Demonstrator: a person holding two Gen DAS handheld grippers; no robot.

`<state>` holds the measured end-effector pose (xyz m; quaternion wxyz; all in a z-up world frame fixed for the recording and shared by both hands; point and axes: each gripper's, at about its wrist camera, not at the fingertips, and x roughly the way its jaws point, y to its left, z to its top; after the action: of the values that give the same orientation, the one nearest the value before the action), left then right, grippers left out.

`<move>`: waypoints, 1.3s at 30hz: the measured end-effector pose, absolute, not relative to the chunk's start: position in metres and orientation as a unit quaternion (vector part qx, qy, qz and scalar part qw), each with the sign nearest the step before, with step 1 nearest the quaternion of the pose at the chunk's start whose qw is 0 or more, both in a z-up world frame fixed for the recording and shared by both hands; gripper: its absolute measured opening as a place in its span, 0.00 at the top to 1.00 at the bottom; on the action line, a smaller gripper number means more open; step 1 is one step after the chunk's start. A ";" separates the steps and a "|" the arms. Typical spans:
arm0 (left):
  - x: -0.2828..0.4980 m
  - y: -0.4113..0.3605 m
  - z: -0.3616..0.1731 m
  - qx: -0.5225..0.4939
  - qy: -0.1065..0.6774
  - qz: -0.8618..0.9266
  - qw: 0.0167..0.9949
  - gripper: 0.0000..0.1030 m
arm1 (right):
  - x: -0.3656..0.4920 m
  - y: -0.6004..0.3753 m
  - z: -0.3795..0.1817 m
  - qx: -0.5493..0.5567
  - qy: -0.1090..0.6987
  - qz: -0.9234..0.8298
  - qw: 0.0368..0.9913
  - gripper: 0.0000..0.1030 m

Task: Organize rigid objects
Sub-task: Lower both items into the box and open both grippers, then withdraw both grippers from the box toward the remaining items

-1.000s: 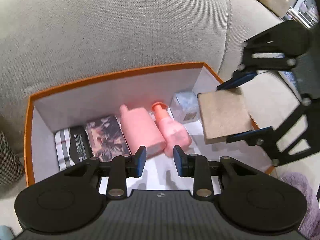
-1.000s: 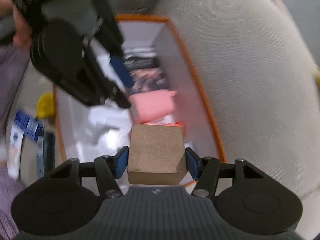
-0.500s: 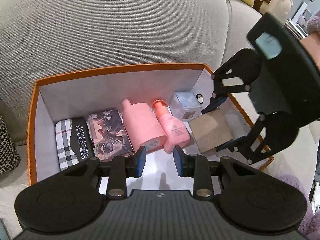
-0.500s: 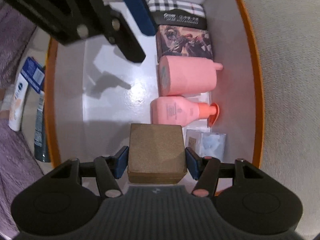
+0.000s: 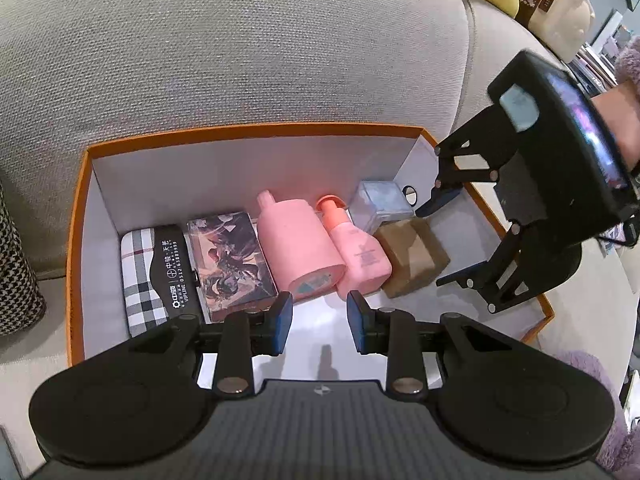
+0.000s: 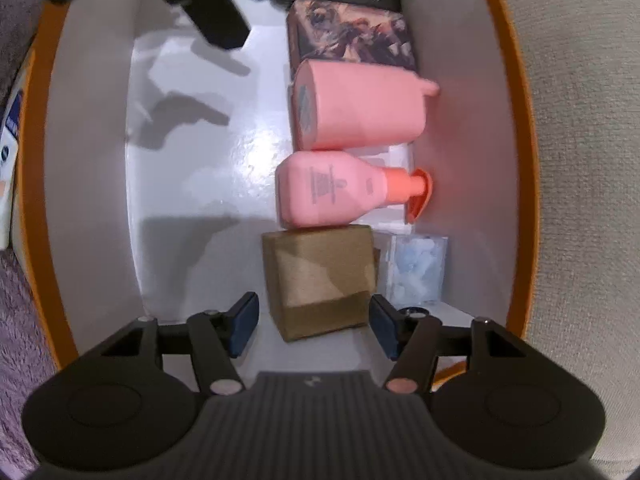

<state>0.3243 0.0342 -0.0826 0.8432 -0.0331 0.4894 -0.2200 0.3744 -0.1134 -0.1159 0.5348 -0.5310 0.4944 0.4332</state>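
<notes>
An orange-rimmed white box (image 5: 76,216) (image 6: 516,92) sits against a grey sofa. Inside lie a plaid case (image 5: 140,276), a picture box (image 5: 228,256) (image 6: 352,36), a big pink bottle (image 5: 300,248) (image 6: 360,108), a small pink pump bottle (image 5: 356,252) (image 6: 332,188), a clear blue box (image 5: 380,204) (image 6: 416,268) and a brown cardboard box (image 5: 412,256) (image 6: 320,280). My right gripper (image 6: 314,324) (image 5: 444,240) is open, its jaws apart on either side of the brown box, which rests on the box floor. My left gripper (image 5: 319,322) is open and empty over the box's front.
The grey sofa cushion (image 5: 240,48) rises behind the box. A houndstooth item (image 5: 16,272) stands left of it. Purple fluffy fabric (image 5: 592,376) lies at the right. Tubes and packets (image 6: 8,160) lie outside the box's other long side.
My right gripper carried the brown box down into the orange box, set it beside the small pink bottle, and opened. The left gripper stayed open and nearly still.
</notes>
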 end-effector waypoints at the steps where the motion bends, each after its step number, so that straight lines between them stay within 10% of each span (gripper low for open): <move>1: 0.324 0.034 -0.083 -0.033 0.490 -0.220 0.843 0.66 | 0.375 -0.113 -0.114 -0.521 0.497 0.435 0.541 0.41; 6: 0.321 0.032 -0.083 -0.031 0.489 -0.220 0.844 0.66 | 0.377 -0.111 -0.122 -0.506 0.508 0.415 0.560 0.63; 28: 0.266 0.028 -0.044 -0.031 0.431 -0.214 0.876 0.65 | 0.364 -0.113 -0.083 -0.420 0.507 0.361 0.661 0.62; 39: 0.204 0.037 -0.021 -0.058 0.363 -0.177 0.913 0.49 | 0.296 -0.137 -0.008 -0.238 0.427 0.338 0.804 0.62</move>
<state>0.2043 0.0374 -0.0207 0.9130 -0.0580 0.3630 -0.1770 0.2957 -0.1374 -0.0079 0.8039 -0.2384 0.4273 0.3381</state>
